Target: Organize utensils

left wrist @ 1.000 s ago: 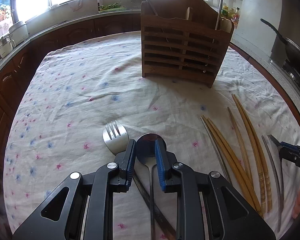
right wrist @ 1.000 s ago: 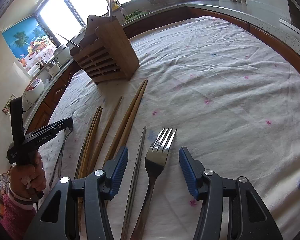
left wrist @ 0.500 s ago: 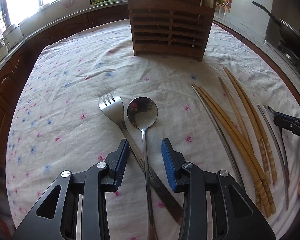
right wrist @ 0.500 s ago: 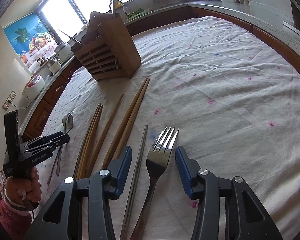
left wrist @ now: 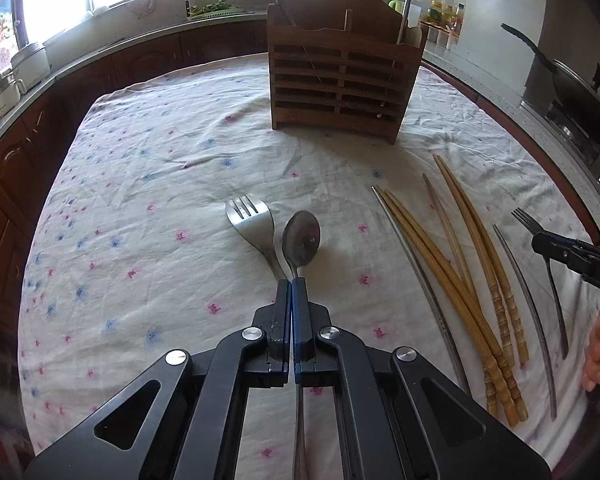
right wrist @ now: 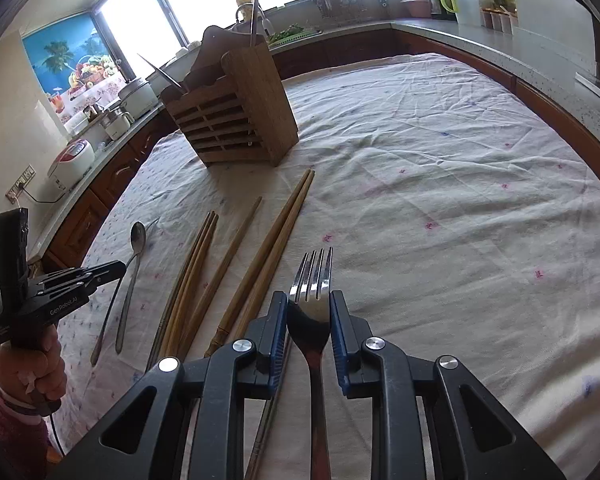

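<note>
Left gripper point(left wrist: 291, 286): jaws together, clamped on the neck of the spoon point(left wrist: 301, 236), just behind its bowl. Spoon on the near side of the rack point(left wrist: 340, 80), well short of it, long axis running straight out from the jaws, bowl end toward the rack, handle trailing back under the gripper body. Looks tipped up a little off the tabletop point(left wrist: 140, 160), though hard to be sure from this angle. Touching or nearly touching the spoon's neck on the left, a wide fork point(left wrist: 248, 220), tines angled toward the rack's left end; not in the grip.

Right gripper point(right wrist: 308, 298): jaws closing, fork point(right wrist: 314, 276) between them, blue pads meeting the shoulders of its head on both sides. Fork flat on the tabletop, farther from the rack than the spoon and off to the rack's right-hand side, axis in line with the jaws, tines pointing past the rack's right corner. Just left of the fork, a metal chopstick and bamboo chopsticks point(right wrist: 268, 248), all lying lengthwise toward the rack, clear of the pads.

Farther off, the rack standing upright, slatted front facing both grippers, a few utensils already poking out of its open top.

Judged from this: both pieces gripped along their length with working ends toward the rack, so needs a lift, a carry forward and a tip to vertical over the slots. Left hand the nearer and squarer to the rack.
</note>
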Motion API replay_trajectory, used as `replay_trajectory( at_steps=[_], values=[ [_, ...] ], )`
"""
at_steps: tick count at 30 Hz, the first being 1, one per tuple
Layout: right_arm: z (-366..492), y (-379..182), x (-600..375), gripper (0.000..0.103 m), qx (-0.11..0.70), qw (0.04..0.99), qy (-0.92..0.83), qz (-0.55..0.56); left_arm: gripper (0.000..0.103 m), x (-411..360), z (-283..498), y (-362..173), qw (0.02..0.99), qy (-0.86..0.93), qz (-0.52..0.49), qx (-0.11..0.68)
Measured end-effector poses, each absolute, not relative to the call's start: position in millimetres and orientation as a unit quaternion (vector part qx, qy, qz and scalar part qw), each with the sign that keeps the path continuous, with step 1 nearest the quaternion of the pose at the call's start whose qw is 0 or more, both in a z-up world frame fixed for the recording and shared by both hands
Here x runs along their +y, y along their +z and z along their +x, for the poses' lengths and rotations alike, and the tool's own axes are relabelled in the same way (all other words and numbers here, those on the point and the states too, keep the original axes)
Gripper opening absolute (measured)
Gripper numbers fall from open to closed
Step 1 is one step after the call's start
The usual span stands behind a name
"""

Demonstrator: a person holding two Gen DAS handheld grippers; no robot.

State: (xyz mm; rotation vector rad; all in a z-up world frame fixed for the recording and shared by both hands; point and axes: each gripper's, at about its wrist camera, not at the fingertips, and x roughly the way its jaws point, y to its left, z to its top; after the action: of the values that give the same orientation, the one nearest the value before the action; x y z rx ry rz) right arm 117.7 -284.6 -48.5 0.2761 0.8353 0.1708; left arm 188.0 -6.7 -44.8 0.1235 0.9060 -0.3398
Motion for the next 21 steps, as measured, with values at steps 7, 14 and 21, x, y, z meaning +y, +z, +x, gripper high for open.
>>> replay_trajectory(
  at_steps=[7,14,21],
  values=[
    [111,-34,-283,0.021,0.388,0.905,0.094,0.146,0.001,-2,181,-39,0.875,-0.179,0.042,0.448],
    [106,-29,-280,0.021,0.382,0.906,0.103,0.150,0.035,-5,173,-62,0.860,-0.175,0.071,0.474],
    [107,-28,-277,0.021,0.379,0.906,0.105,0.153,0.006,-10,183,-63,0.854,-0.198,0.059,0.477]
  ],
)
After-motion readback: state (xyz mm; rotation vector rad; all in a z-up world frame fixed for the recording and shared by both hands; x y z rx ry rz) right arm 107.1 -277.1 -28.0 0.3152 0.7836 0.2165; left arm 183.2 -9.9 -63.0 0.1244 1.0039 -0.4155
